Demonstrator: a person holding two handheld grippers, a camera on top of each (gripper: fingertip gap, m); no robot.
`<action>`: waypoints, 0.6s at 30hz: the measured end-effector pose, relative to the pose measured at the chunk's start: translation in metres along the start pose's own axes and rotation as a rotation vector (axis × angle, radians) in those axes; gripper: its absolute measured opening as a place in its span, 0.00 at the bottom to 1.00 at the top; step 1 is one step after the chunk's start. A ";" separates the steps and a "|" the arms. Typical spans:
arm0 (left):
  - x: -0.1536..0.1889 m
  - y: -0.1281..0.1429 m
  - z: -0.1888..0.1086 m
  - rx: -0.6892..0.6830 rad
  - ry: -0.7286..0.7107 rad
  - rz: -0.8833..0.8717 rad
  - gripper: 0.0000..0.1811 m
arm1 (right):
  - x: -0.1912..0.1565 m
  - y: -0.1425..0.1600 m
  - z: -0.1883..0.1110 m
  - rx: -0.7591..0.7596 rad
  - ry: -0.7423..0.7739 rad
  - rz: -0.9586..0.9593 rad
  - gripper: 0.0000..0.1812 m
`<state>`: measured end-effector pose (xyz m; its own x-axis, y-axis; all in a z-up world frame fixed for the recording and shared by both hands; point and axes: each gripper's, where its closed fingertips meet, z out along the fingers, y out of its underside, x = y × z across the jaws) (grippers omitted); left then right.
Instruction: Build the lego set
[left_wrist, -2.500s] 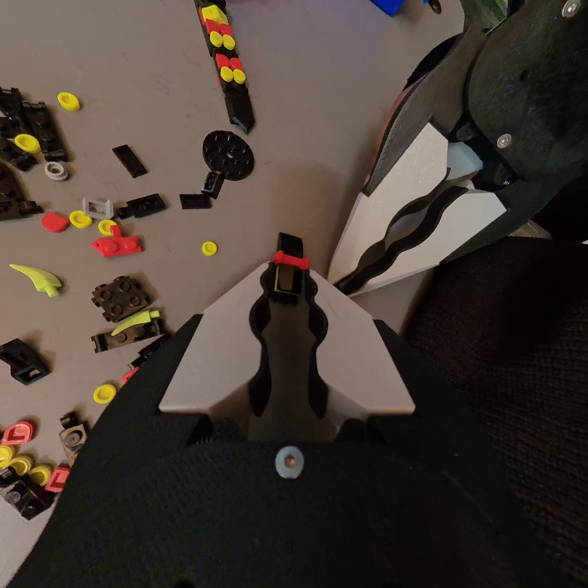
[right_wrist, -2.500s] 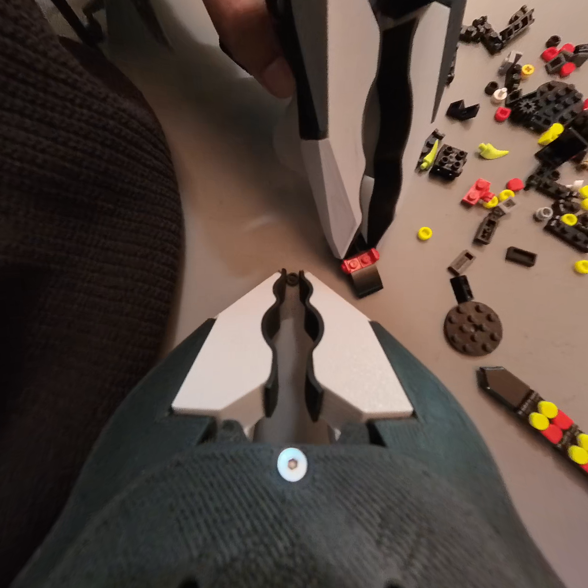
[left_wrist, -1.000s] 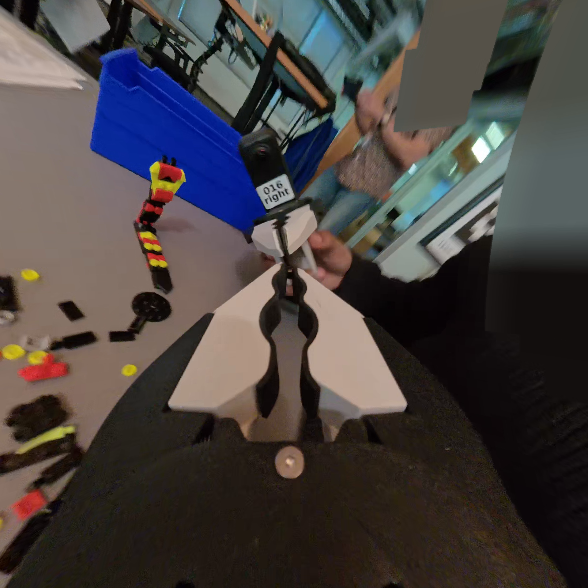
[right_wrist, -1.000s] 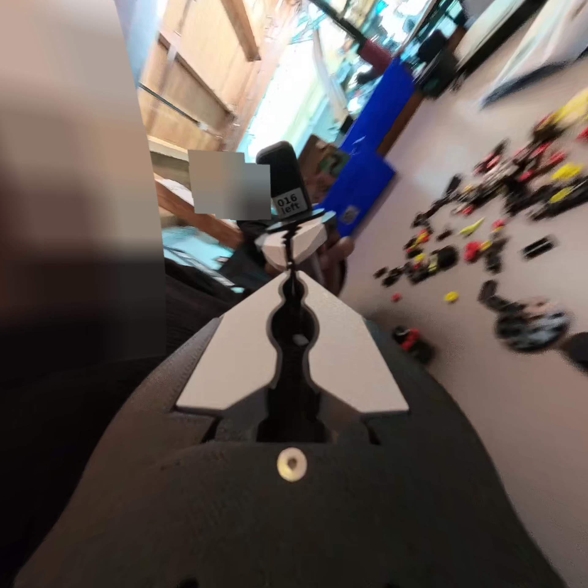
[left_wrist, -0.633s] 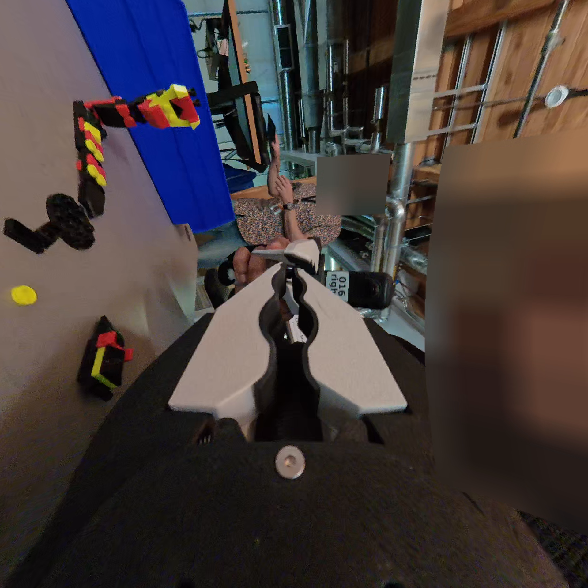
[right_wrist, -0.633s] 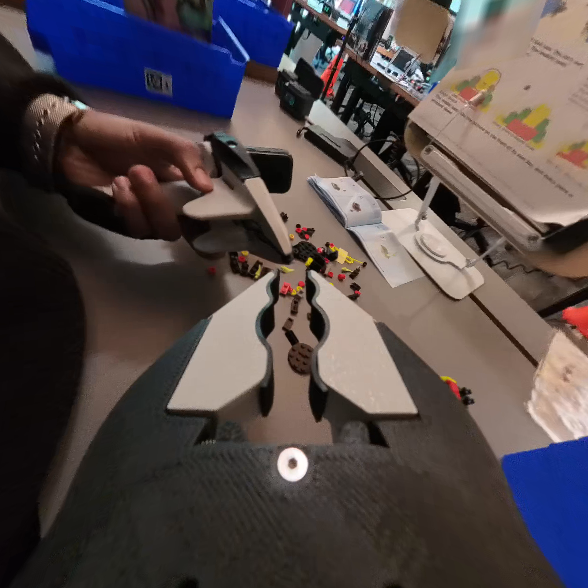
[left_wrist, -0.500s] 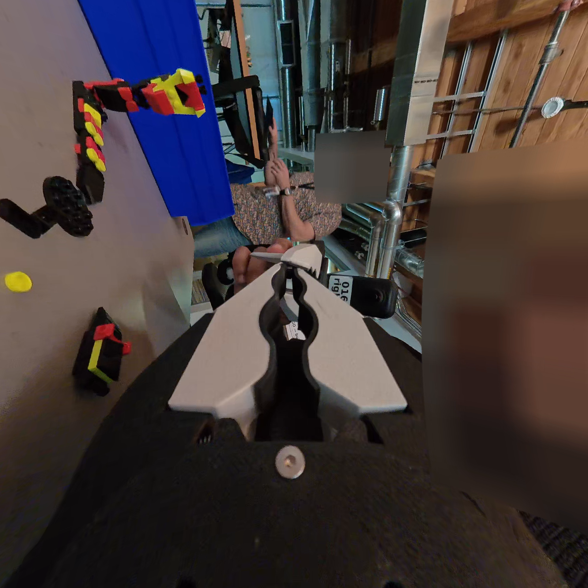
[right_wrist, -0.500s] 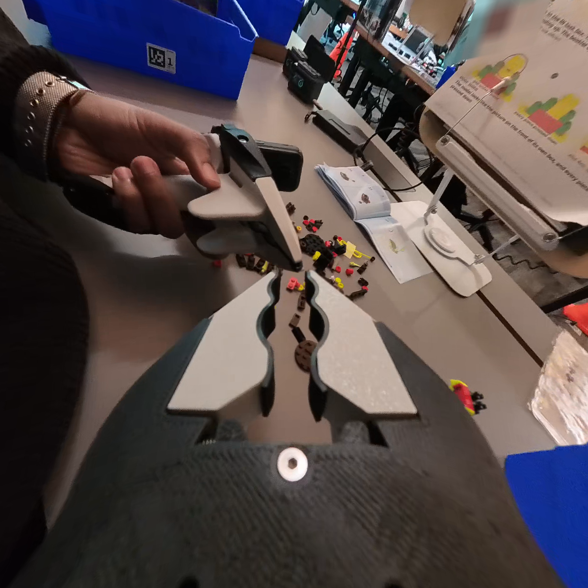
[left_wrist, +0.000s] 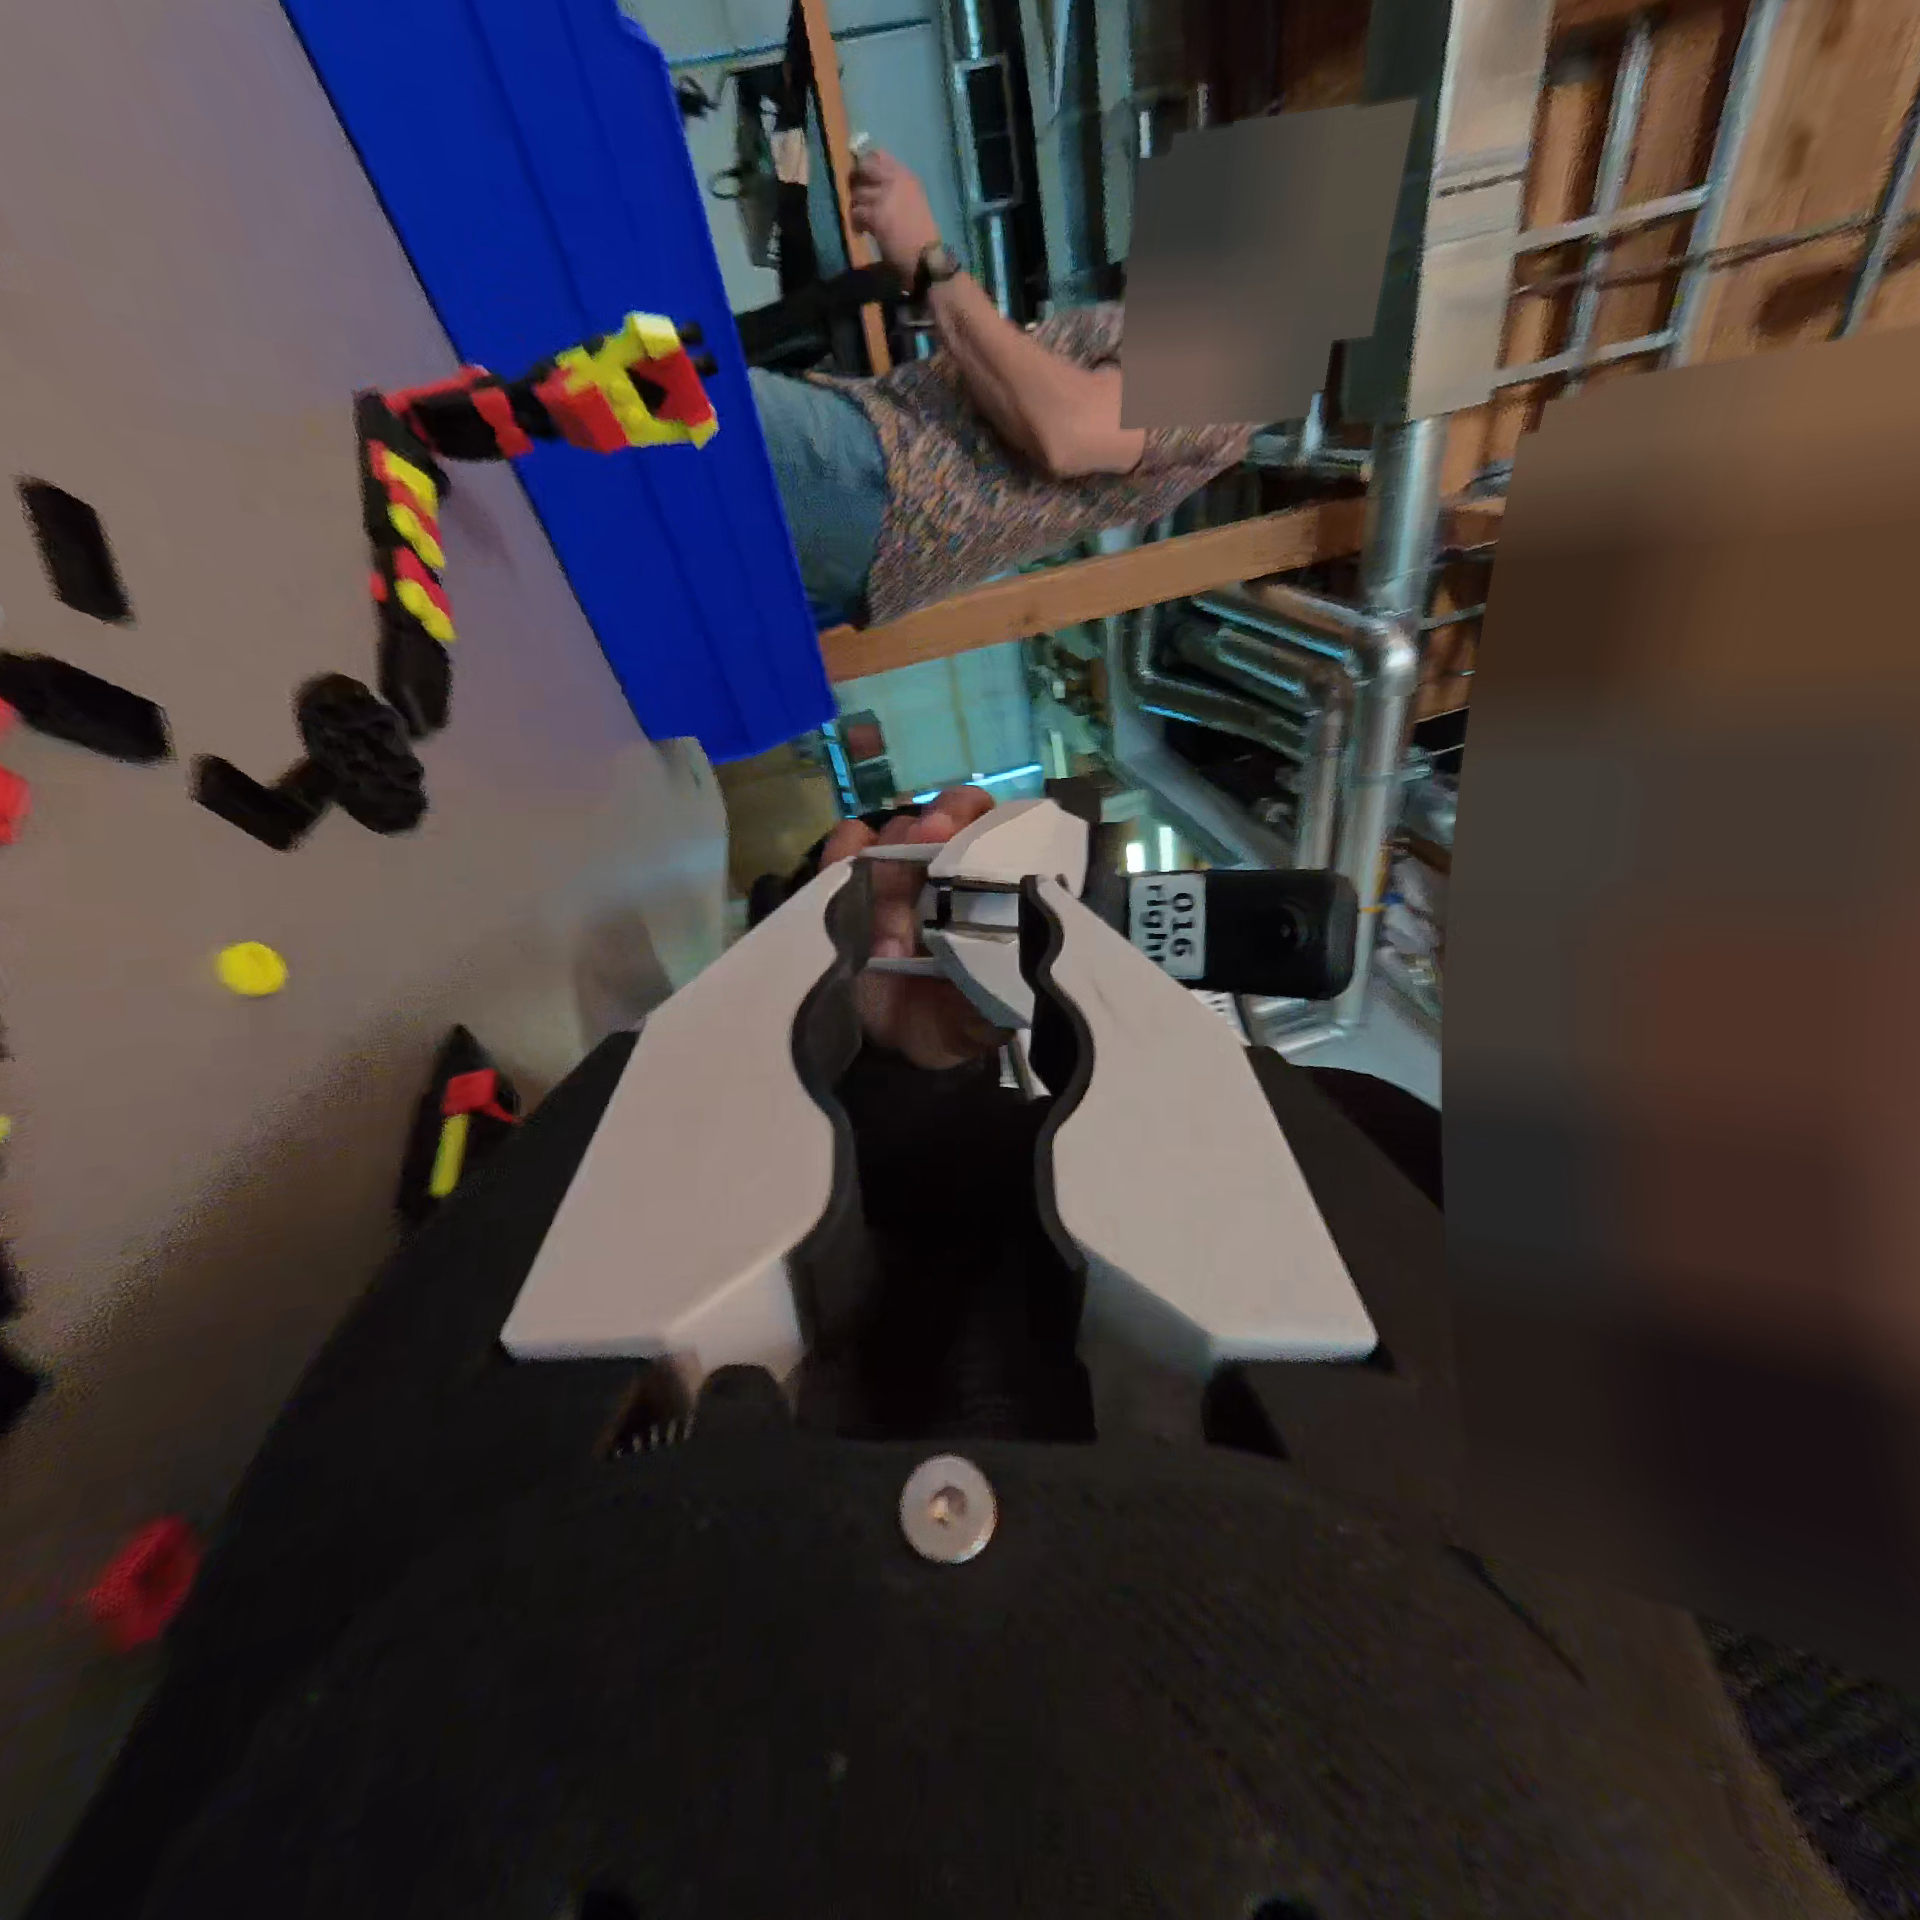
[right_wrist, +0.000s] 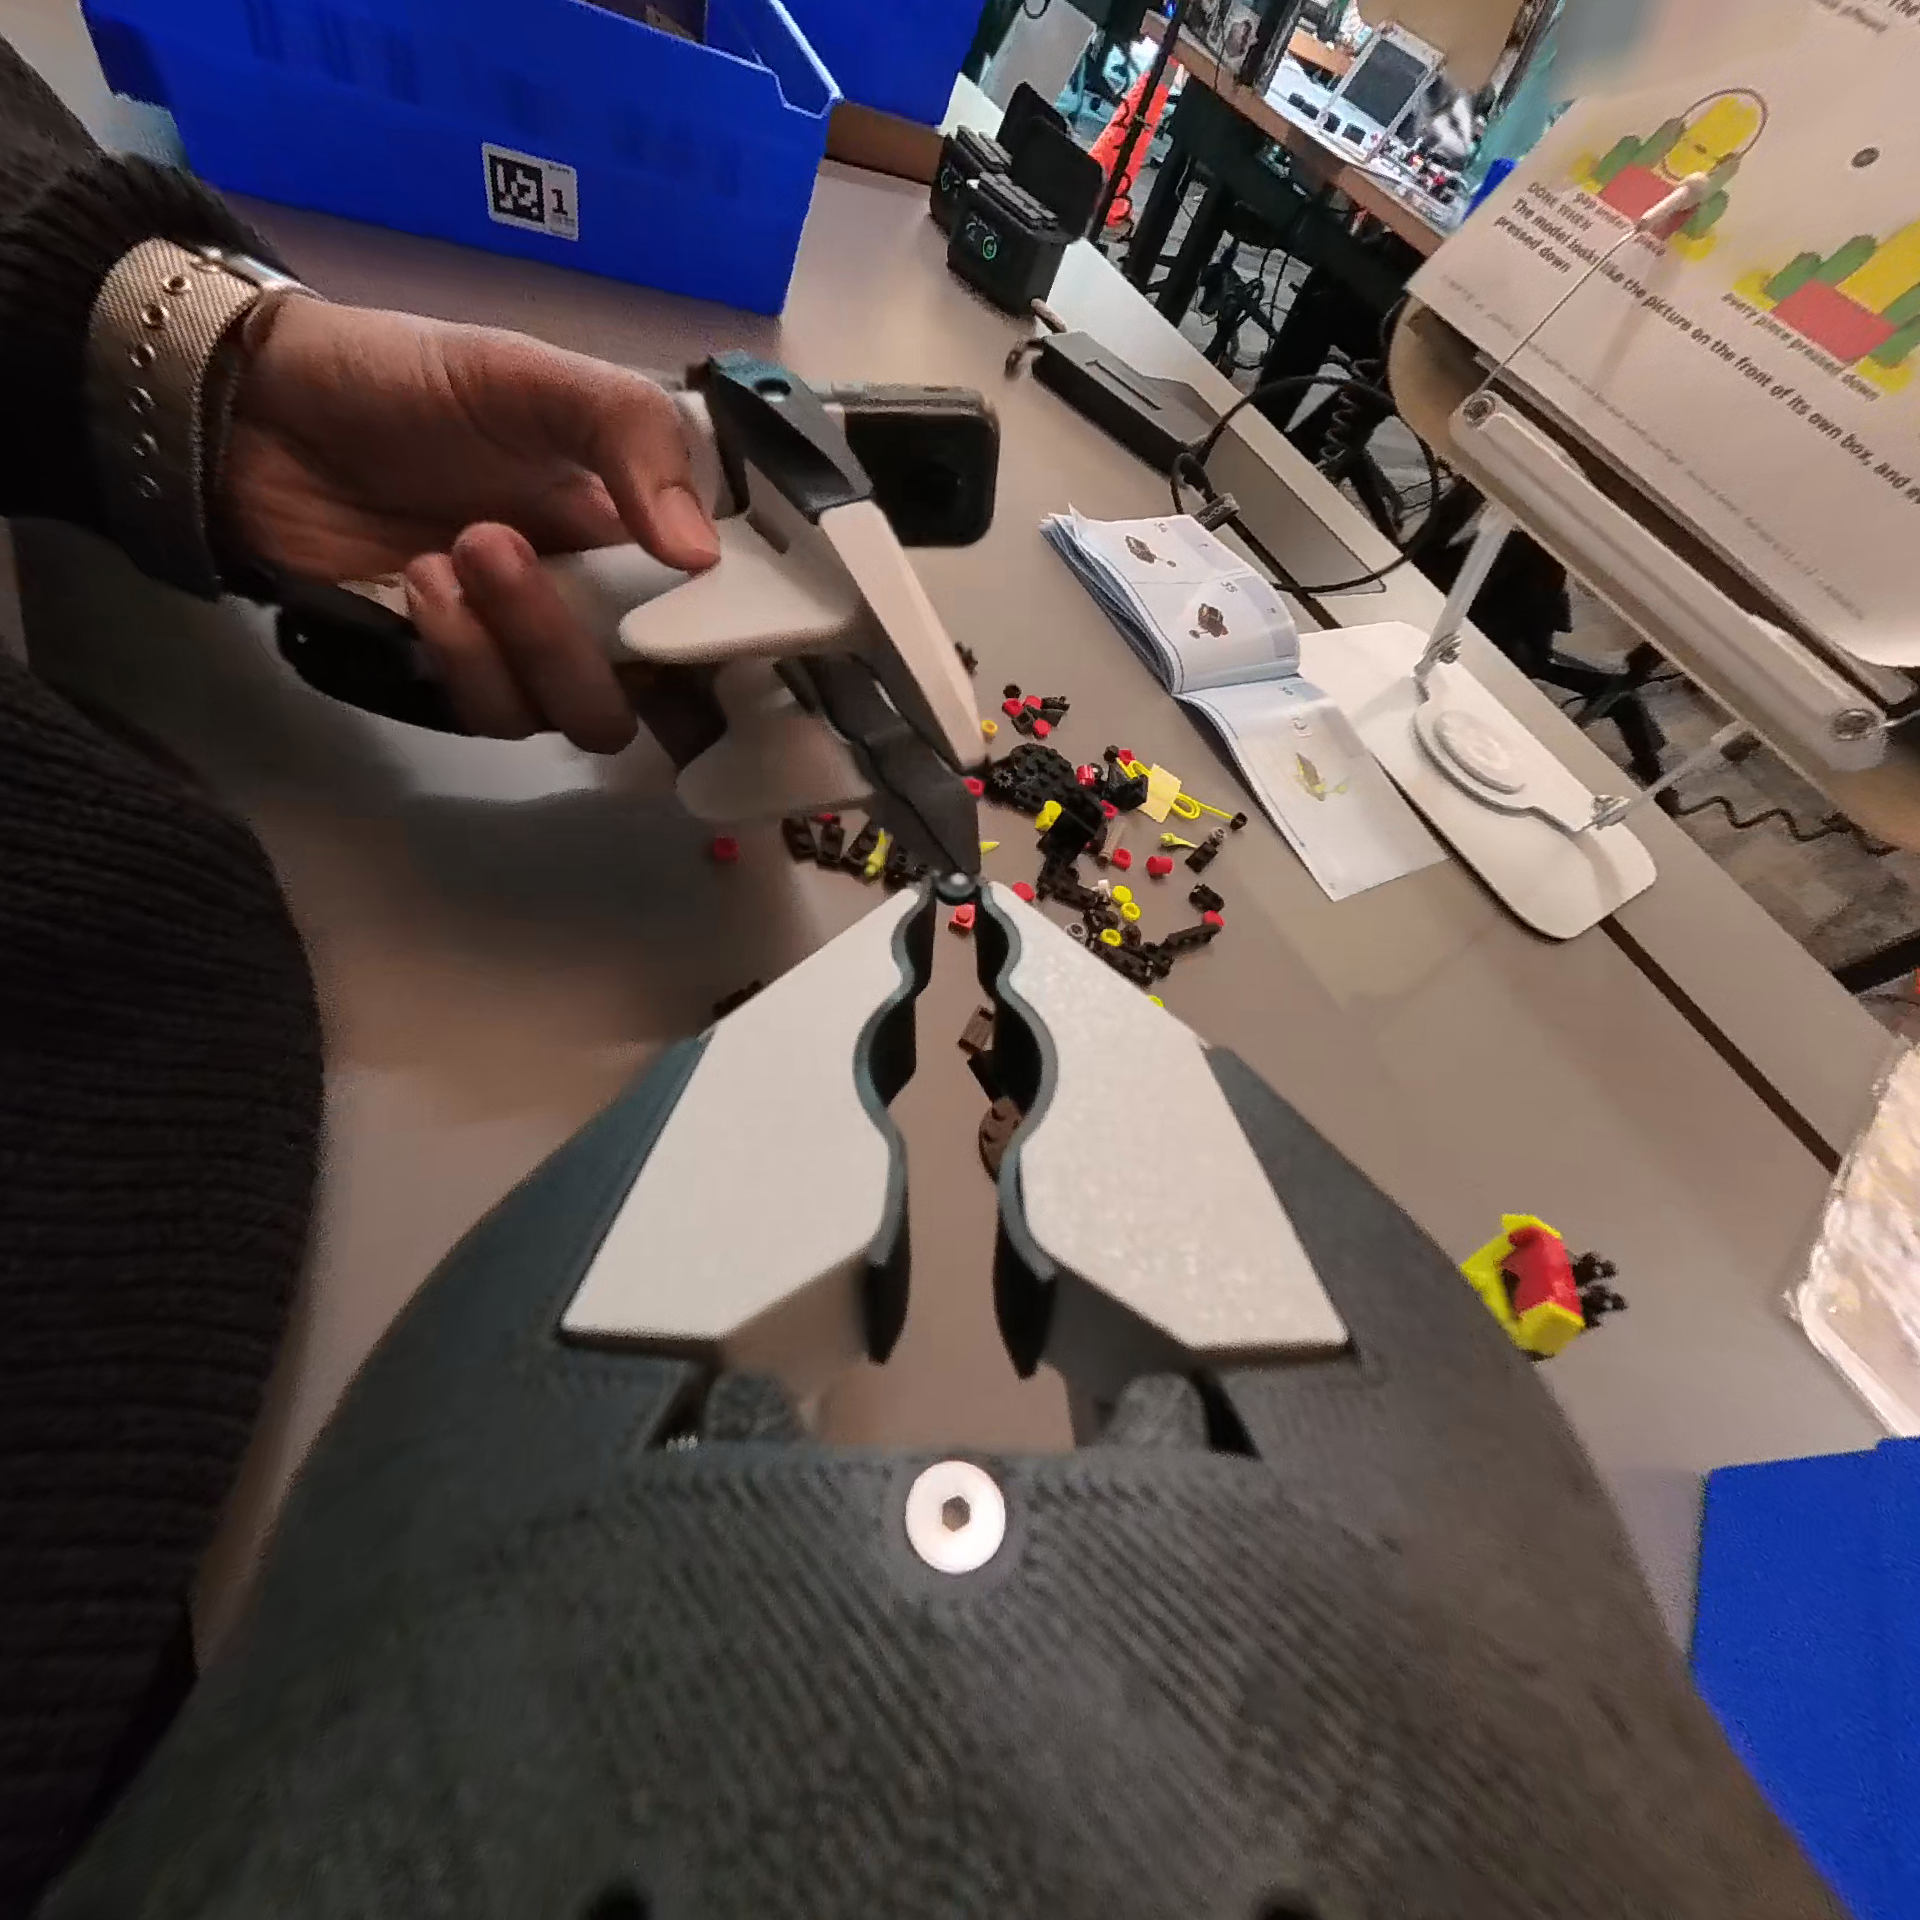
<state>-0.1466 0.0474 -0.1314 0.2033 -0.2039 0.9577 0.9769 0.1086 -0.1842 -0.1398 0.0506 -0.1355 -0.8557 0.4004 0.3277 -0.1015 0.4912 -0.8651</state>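
A tiny black piece (right_wrist: 953, 885) sits pinched at the very tips of the right gripper (right_wrist: 953, 896), jaws nearly closed around it. The left gripper (left_wrist: 940, 896) hovers tip to tip, jaws parted, empty. Loose lego pieces (right_wrist: 1081, 831) litter mid-table (right_wrist: 1455, 1039), booklet (right_wrist: 1226, 665) beyond.

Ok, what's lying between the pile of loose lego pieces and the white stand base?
The open instruction booklet lies on the table between the lego pile and the white stand base; the right wrist view shows it.

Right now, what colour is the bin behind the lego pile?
Solid blue bin, clearest in the right wrist view, with a small black-and-white square tag on its front.
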 end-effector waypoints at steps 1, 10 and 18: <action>-0.003 -0.002 -0.003 -0.005 -0.040 0.040 0.16 | 0.001 0.000 -0.001 0.004 -0.002 0.014 0.03; -0.057 0.024 -0.017 -0.346 -0.546 0.500 0.19 | 0.013 0.013 -0.005 -0.008 -0.032 0.129 0.03; -0.082 0.038 -0.026 -0.517 -0.709 0.694 0.20 | 0.013 0.021 -0.002 -0.021 -0.055 0.179 0.03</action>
<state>-0.1247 0.0433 -0.2227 0.7925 0.3625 0.4905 0.6099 -0.4675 -0.6399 -0.1517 0.0677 -0.1483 -0.8858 0.4401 0.1471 0.0653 0.4321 -0.8994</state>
